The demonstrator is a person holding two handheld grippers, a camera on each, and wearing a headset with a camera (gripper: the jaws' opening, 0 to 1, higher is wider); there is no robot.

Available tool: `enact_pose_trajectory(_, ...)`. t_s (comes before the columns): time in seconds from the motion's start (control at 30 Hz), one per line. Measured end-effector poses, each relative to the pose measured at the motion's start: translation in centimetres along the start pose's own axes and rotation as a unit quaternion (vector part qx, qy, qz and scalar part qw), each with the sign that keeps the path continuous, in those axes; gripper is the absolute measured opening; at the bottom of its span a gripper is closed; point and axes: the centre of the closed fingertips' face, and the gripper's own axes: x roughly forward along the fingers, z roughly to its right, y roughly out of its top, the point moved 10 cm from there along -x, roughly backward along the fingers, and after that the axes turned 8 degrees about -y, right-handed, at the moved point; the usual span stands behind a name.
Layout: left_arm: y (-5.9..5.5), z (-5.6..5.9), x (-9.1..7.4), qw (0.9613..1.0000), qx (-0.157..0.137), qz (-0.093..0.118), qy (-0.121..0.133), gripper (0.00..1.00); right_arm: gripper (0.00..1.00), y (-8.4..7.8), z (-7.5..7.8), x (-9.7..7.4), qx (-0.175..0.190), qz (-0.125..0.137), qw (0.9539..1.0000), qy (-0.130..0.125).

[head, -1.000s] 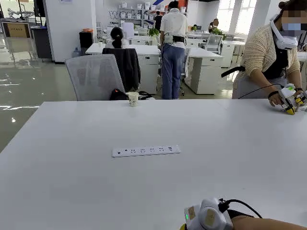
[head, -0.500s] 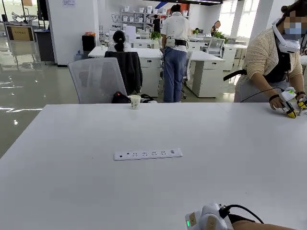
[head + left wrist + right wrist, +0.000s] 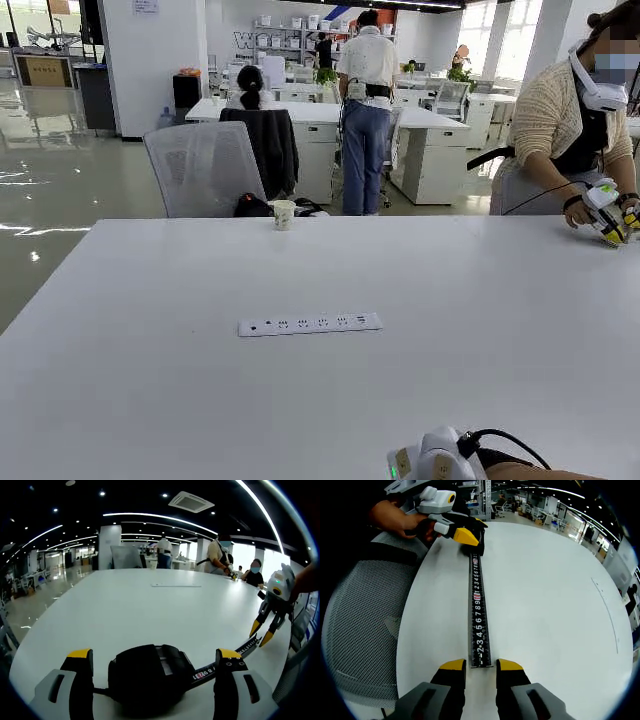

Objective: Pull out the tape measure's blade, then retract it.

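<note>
Head view, set against one second back.
- Whole picture: shifted by a slight upward tip of the camera.
- Power strip, paper cup: now slightly lower and further right in frame. Down to the camera, no move across the desk.
- Gripper at the bottom edge, side not told: cut lower by the frame. Shows less of its white body and of the forearm behind it, roughly in step with the same shift.
- Person seated across the desk: head a touch higher against the bright windows.
- That person's hand-held gripper: a little nearer the right edge.
</note>
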Motion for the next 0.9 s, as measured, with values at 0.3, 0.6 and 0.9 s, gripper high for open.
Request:
enact_pose_trajectory(0.3,0.08,-0.08,-0.04,1.0,0.004,0.002,0.008,0.99,0.13,0.09,0.03,-0.03,-0.016,-0.003,0.9999,-0.004)
enact_pose_trajectory(0.6,0.09,-0.28,-0.04,0.9999,-0.004,0.006,0.013,0.98,0.12,0.47,0.07,0.14,-0.023,-0.022,0.9994,-0.009)
enact_pose_trajectory(0.9,-0.07,-0.22,0.0,0.9999,-0.006,-0.004,0.008,0.89,0.11,0.17,0.32,0.13,-0.004,-0.012,0.9999,-0.001)
